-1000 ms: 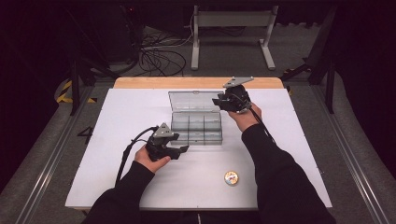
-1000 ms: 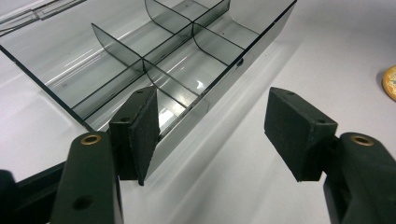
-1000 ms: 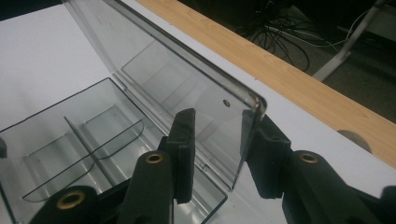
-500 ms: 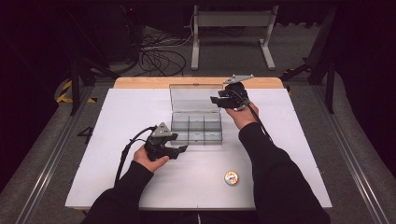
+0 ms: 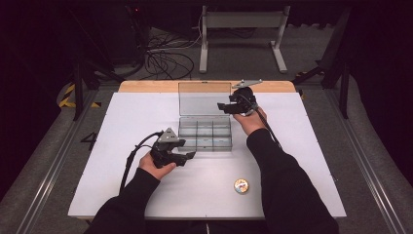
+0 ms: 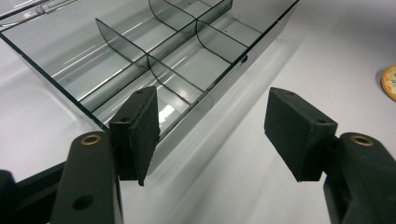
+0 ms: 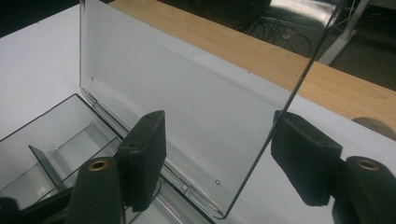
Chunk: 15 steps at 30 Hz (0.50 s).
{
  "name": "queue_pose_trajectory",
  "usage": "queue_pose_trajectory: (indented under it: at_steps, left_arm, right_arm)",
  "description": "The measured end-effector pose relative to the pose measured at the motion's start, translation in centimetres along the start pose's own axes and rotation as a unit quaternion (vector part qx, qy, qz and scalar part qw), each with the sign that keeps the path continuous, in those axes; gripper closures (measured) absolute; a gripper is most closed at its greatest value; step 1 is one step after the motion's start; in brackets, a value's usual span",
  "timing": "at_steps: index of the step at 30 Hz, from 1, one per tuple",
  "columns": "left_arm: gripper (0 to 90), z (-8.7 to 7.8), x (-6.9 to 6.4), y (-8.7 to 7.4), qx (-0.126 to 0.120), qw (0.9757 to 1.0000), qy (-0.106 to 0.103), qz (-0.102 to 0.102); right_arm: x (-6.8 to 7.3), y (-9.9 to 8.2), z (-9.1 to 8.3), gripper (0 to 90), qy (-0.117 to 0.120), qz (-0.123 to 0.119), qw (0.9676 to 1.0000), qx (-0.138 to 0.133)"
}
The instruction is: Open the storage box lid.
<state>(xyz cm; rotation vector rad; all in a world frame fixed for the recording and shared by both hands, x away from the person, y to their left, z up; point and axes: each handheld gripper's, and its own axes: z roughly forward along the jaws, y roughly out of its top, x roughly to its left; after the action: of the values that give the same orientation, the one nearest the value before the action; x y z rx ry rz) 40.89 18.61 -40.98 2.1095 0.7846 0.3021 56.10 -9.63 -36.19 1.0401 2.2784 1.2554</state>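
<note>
Right tool point(image 5: 225, 107) has just been opening, lid point(image 7: 187, 93) edge loose between; left tool point(image 5: 187, 157) gapes empty. Withdraw clear without tipping lid.

The clear plastic compartment box point(image 5: 205, 134) lies mid-table on the white table top point(image 5: 122, 122). Its clear hinged lid point(image 5: 204, 99) stands behind the box. The small round orange-rimmed disc point(image 5: 241, 185) lies before the box, to its right, well apart.

Glossy clear plastic box point(image 5: 204, 129)
</note>
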Motion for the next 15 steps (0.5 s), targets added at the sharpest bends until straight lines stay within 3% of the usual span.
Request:
queue_pose_trajectory:
  at_steps: [8,15]
  left_arm:
    - [36.3,0.0,0.1,0.1,-0.001,1.0,-0.002,0.003]
    - [36.2,0.0,0.0,0.0,-0.002,1.0,-0.006,-0.004]
  right_arm:
    - [-0.9,-0.2,0.9,30.8,0.017,0.017,0.9997,0.001]
    - [-1.0,-0.5,1.5,28.5,0.016,0.026,0.9995,0.005]
